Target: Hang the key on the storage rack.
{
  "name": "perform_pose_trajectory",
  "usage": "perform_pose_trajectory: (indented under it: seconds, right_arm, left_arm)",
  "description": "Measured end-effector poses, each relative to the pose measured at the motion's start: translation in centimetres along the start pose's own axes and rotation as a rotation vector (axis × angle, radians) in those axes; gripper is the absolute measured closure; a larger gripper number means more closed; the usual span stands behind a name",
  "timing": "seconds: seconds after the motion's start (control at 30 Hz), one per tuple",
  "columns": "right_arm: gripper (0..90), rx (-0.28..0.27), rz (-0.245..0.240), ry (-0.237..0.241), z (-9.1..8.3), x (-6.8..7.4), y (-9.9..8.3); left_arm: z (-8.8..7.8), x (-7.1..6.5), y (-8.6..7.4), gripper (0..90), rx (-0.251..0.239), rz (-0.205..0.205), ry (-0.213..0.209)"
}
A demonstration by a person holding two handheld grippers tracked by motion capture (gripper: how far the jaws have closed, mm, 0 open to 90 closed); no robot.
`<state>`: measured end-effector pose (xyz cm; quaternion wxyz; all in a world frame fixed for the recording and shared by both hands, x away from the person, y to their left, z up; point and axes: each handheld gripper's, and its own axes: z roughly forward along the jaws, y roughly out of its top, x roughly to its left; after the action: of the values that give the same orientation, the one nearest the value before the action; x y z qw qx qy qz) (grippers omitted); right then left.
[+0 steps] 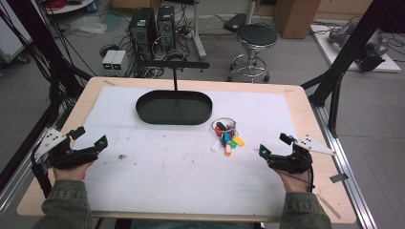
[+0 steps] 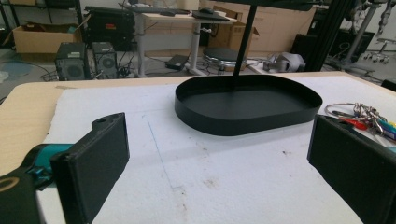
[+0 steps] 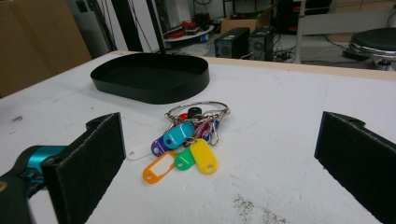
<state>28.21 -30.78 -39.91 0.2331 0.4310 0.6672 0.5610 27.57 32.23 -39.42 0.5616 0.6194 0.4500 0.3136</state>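
Right hand-held gripper [image 1: 272,146] lines up on keys [image 1: 226,135], jaws wide, nothing held.
Keys lie mid-tabletop, right of the tray [image 1: 174,108], ahead of the jaws: metal ring, glossy plastic tags. Tray is black, oval, low-walled, probably the drop spot. Left hand-held gripper [image 1: 89,137] wide too, idle on white foam sheet [image 1: 157,167].

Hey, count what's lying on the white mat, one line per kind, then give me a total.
Black oval tray: 1
Key ring with coloured tags: 1
Total: 2
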Motion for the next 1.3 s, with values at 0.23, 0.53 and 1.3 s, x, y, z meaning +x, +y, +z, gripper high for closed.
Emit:
perform_pose_trajectory:
  seconds: [0.23,0.53,1.3]
  right_arm:
    - [0.8,-0.002,-0.003,-0.002,0.0,0.1,0.0]
    - [0.8,0.004,-0.013,-0.012,0.0,0.1,0.0]
    - [0.8,0.089,-0.025,0.017,1.6,-0.2,3.3]
  left_arm:
    - [-0.1,0.0,0.0,6.0,0.001,0.001,-0.004]
    - [-0.1,0.0,0.0,6.0,-0.004,-0.008,-0.004]
    - [-0.1,0.2,-0.1,6.0,-0.008,-0.021,-0.001]
